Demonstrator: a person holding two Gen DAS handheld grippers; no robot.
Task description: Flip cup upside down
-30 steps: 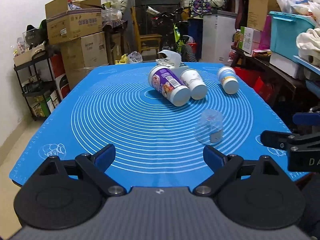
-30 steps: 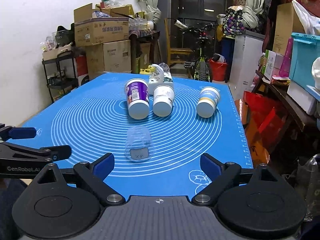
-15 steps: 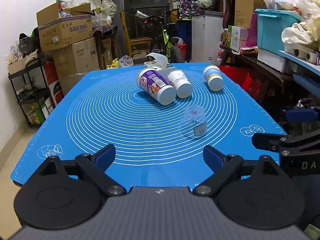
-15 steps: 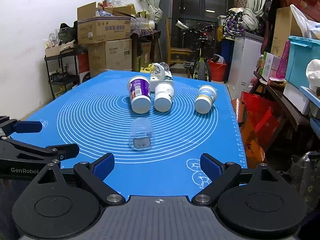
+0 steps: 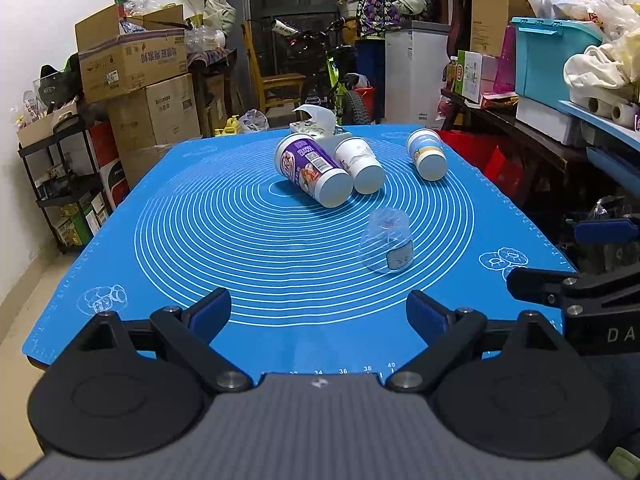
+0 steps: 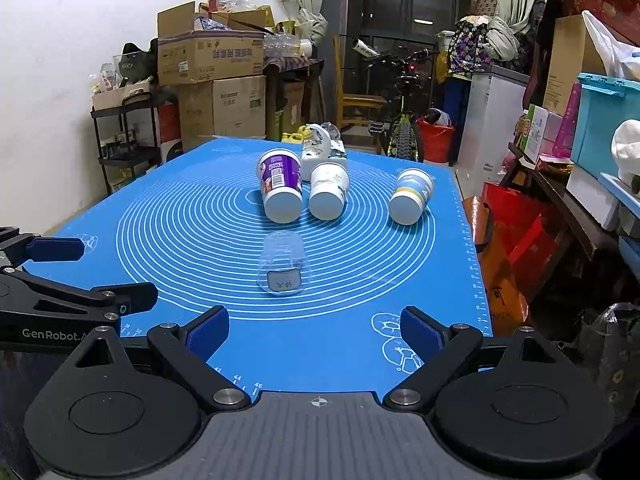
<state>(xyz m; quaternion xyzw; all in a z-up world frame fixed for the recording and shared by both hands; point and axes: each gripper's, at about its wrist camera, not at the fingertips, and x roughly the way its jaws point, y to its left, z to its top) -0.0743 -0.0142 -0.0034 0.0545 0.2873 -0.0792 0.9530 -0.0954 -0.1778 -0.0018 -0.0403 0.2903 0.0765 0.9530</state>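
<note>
Cup [image 6: 283,264], clear with a small label, stands mouth-down on the blue mat [image 6: 180,232], just in front of three paper cups lying on their sides. Left gripper [image 5: 318,314] and right gripper [image 6: 314,330] hang at the mat's near edge, fingers spread wide, holding nothing.

Showing clear glossy plastic in the cup [image 6: 283,265], smooth matt silicone in the blue mat [image 6: 192,240], printed paper on the purple tub [image 6: 280,184].

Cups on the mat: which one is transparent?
The clear plastic cup nearest both grippers, bearing a small label; the three cups behind it are opaque and printed.
</note>
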